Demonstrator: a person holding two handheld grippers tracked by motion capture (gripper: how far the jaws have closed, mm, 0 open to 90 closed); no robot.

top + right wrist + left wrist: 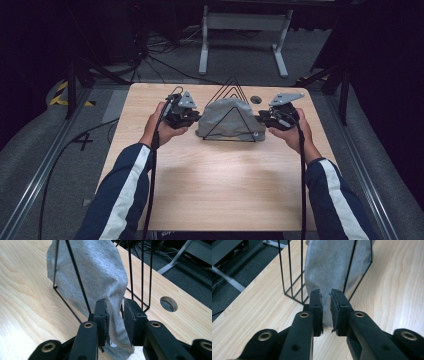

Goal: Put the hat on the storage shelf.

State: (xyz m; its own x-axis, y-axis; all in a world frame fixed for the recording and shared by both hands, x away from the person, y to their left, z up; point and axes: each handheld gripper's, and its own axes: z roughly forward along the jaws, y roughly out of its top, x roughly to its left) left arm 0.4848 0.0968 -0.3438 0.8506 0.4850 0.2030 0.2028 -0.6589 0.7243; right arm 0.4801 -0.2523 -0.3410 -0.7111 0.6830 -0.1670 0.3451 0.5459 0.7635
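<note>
A grey cloth (220, 119) is draped inside a black wire triangle rack (232, 80) at the back middle of the wooden table (220, 185). My left gripper (192, 120) is at the cloth's left end. In the left gripper view the cloth (327, 265) runs down into the narrow gap between the jaws of that gripper (326, 307), which are shut on its edge. My right gripper (261, 119) is at the right end. There the cloth (100, 270) hangs between the jaws of the gripper (115, 320), which pinch a thicker fold. Rack wires (142, 272) stand just beyond.
A round hole (256, 99) in the tabletop lies behind the rack on the right, and it is also in the right gripper view as the hole (168, 303). A white frame leg (203, 45) stands on the floor beyond the table. Cables trail from both grippers.
</note>
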